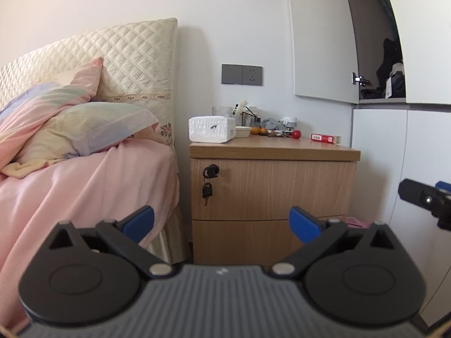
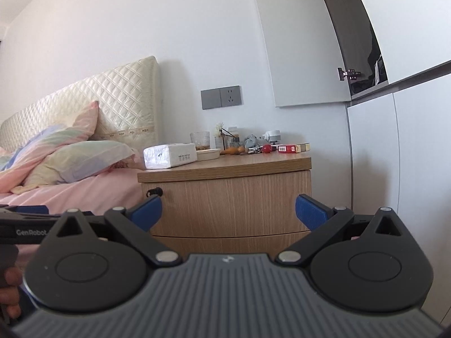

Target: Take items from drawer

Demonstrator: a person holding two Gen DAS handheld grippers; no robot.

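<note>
Two wide-open grippers, left (image 1: 221, 224) and right (image 2: 228, 211), before closed bedside drawers (image 1: 270, 188), cluttered top, perhaps fruit (image 1: 258, 131).

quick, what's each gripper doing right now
Left gripper: open, holding nothing, facing the nightstand.
Right gripper: open, holding nothing.

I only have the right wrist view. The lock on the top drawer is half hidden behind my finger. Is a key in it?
Observer: Yes. In the left wrist view a black key hangs below the lock on the top drawer.
Operator: Are my left fingers spread?
Observer: Yes, the left gripper is open and holds nothing.
Operator: Anything on the floor near the nightstand?
Observer: Something pink lies by its lower right corner; I cannot tell what.
</note>
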